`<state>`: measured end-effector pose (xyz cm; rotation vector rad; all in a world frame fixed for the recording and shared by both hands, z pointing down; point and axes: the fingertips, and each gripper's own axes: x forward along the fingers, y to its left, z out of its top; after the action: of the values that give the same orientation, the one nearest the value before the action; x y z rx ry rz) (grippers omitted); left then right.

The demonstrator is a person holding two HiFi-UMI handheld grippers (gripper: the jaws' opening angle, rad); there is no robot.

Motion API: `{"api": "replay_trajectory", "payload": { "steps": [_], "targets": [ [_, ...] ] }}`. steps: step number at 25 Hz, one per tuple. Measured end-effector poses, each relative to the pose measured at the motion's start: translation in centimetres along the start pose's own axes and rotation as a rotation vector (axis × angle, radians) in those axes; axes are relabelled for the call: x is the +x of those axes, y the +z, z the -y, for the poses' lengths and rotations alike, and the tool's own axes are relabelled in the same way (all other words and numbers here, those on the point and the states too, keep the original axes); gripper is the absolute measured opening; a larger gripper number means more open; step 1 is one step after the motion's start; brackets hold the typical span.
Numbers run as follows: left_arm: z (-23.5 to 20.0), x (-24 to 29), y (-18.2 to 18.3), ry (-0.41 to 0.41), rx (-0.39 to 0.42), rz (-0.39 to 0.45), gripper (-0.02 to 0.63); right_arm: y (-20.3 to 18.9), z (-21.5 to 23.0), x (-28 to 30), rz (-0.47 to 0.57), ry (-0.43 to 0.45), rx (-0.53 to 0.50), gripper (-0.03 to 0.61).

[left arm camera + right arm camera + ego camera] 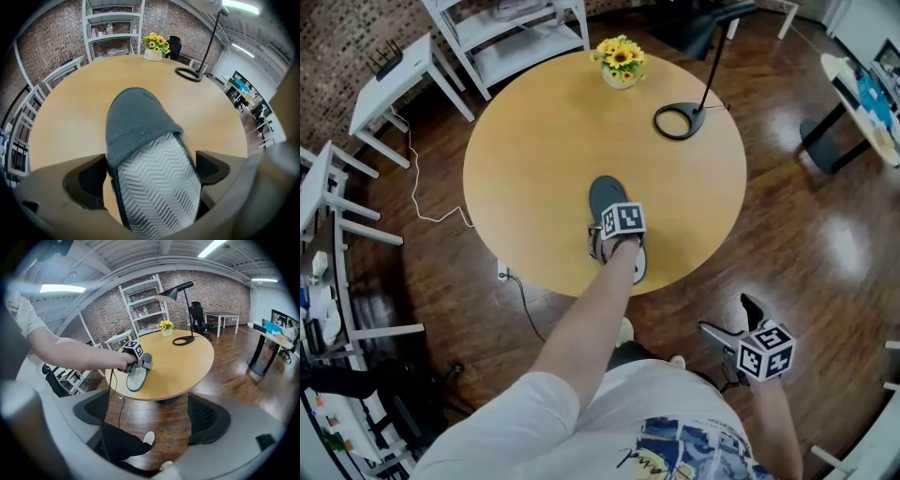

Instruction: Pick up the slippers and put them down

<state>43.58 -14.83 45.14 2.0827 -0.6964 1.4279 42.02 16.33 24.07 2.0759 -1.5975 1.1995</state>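
Observation:
A grey slipper (607,195) with a pale zigzag insole lies on the round wooden table (534,141), near its front edge, toe pointing away. My left gripper (616,242) straddles its middle, both jaws pressed against its sides (151,164). In the left gripper view the slipper (140,136) fills the gap between the jaws. The right gripper view shows the slipper (135,377) resting flat on the table with the left gripper (136,359) on it. My right gripper (729,319) hangs open off the table, low at the right, over the floor (150,413), holding nothing. Only one slipper is visible.
A vase of yellow flowers (620,61) and a black desk lamp with a ring base (679,122) stand at the table's far side. White shelving (516,37) and a white side table (394,80) stand beyond. A cable (417,187) trails across the floor.

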Motion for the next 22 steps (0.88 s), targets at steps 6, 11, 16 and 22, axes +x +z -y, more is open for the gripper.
{"api": "replay_trajectory", "payload": {
  "steps": [6, 11, 16, 22],
  "targets": [
    [0.0, -1.9, -0.4, -0.041, -0.013, 0.052, 0.518, -0.6, -0.4, -0.8, 0.004, 0.011, -0.010, 0.546],
    [-1.0, -4.7, -2.0, -0.038, -0.018, 0.122, 0.514, -1.0, -0.1, 0.6, -0.013, 0.109, -0.094, 0.546],
    [-3.6, -13.6, -8.8, -0.024, -0.112, 0.208, 0.512, -2.9, -3.9, -2.2, -0.034, 0.239, -0.230, 0.540],
    [-9.4, -21.6, -19.5, 0.066, -0.211, 0.292, 0.512, -7.3, -8.3, -3.8, -0.040, 0.389, -0.360, 0.540]
  ]
}}
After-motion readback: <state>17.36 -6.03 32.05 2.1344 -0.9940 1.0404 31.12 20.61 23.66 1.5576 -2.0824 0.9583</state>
